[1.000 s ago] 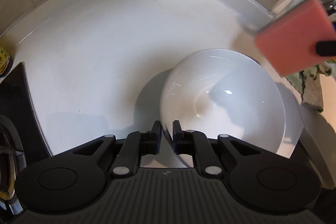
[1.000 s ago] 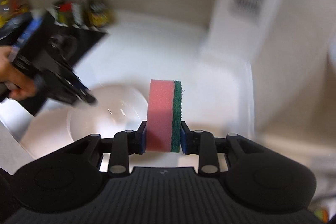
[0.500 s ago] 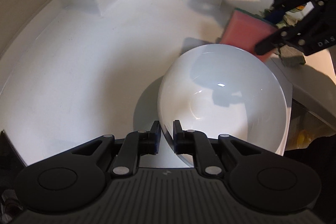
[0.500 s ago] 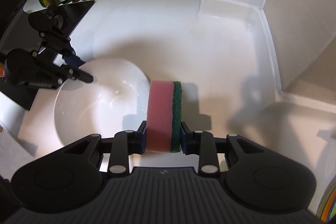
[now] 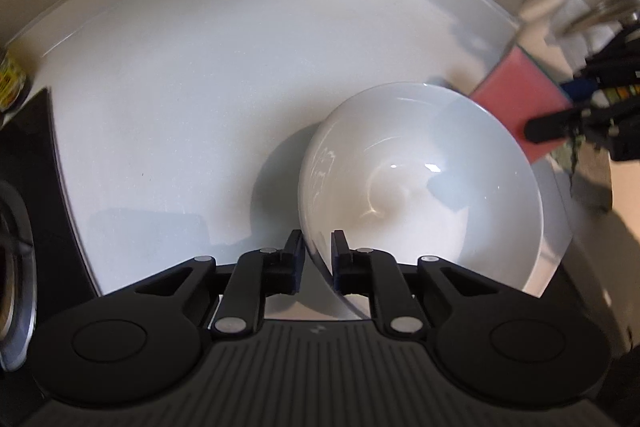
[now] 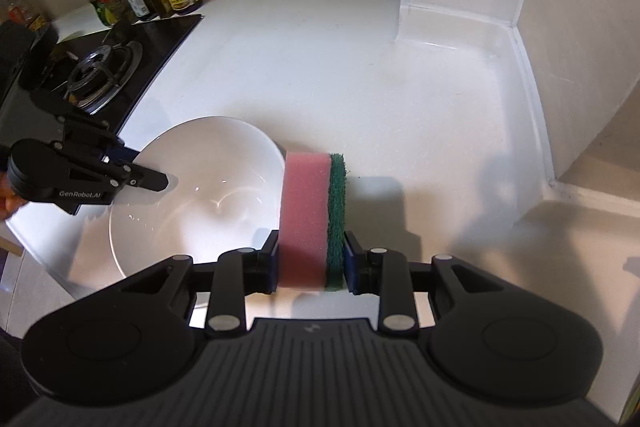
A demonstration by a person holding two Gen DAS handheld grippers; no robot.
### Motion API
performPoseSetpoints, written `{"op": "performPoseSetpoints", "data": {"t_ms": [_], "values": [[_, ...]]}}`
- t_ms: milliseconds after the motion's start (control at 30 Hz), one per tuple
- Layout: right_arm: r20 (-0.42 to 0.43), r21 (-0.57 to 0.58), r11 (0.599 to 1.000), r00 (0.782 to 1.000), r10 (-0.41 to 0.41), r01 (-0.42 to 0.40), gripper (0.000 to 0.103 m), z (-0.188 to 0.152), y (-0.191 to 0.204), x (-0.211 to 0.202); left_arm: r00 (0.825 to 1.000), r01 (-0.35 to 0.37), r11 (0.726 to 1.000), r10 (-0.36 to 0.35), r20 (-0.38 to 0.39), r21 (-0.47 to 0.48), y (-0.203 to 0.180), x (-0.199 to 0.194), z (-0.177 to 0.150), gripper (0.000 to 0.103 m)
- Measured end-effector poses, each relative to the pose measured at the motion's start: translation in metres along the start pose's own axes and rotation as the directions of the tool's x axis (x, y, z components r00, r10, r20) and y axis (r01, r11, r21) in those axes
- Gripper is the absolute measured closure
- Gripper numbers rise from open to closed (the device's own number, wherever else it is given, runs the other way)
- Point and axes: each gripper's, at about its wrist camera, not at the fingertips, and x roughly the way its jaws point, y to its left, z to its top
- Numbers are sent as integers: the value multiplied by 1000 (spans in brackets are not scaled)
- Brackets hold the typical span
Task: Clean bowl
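**Bowl pinched at rim, sponge held beside it**

While the round white ceramic bowl (image 5: pixel 420 183) is tilted above the white countertop (image 5: pixel 200 87), its near rim is clamped by the left gripper (image 5: pixel 316 259). The pink-and-green sponge (image 6: pixel 314 219), long axis pointing forward, is squeezed edgewise by the right gripper (image 6: pixel 310 263) just beside the bowl's rim.

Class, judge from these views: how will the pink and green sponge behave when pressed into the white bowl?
The sponge is probably soft: thick pink foam should compress and feel light. Its thin green layer looks rougher and likely scrubs harder. The glossy bowl, pinched at its rim by the left tongs, may slip or tilt.
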Motion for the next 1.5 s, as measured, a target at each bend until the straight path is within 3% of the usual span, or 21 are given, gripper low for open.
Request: {"op": "performPoseSetpoints", "data": {"t_ms": [167,300,400,467,567,700,833,900,967,1100,1167,1300,1367,1500], "values": [[5,-26,1000,1000,12,-12,77,18,-6,4,998,31,967,-18,-54,251,-5,10,26,89],[3,-72,997,1000,-24,24,76,30,-2,9,996,73,938,-49,-79,339,-4,16,46,90],[2,-83,996,1000,-28,29,76,30,-2,9,997,67,979,-57,-56,193,8,17,54,90],[5,-76,997,1000,-19,19,76,28,-3,7,999,42,999,-41,-36,33,15,10,44,89],[15,-56,998,1000,-1,2,77,22,-4,4,1000,-7,983,9,7,-183,20,-2,19,89],[25,-33,999,1000,18,-17,76,13,-3,-1,998,-20,972,33,50,-235,10,-4,-4,93],[11,-38,998,999,46,-46,76,6,-3,-5,999,-16,990,22,39,-138,5,-3,-6,92],[-7,-48,996,998,70,-70,76,3,-1,-6,1000,7,1000,-7,2,-4,6,-4,-4,90],[-27,-63,994,996,85,-87,76,0,3,-7,998,46,992,-42,-40,114,10,-4,4,89],[-20,-48,995,996,84,-85,76,-2,12,-6,994,90,950,-68,-83,300,10,1,19,91],[-6,-29,997,998,69,-69,76,0,15,-4,992,111,904,-74,-104,413,4,8,32,91],[28,9,1000,999,27,-28,76,8,18,2,992,121,843,-83,-95,523,-6,19,50,93],[43,35,999,999,11,-12,76,9,19,3,992,125,862,-104,-70,491,-7,22,56,93],[64,72,997,998,-23,19,76,4,23,2,996,92,969,-91,-15,229,8,12,47,85]]}}
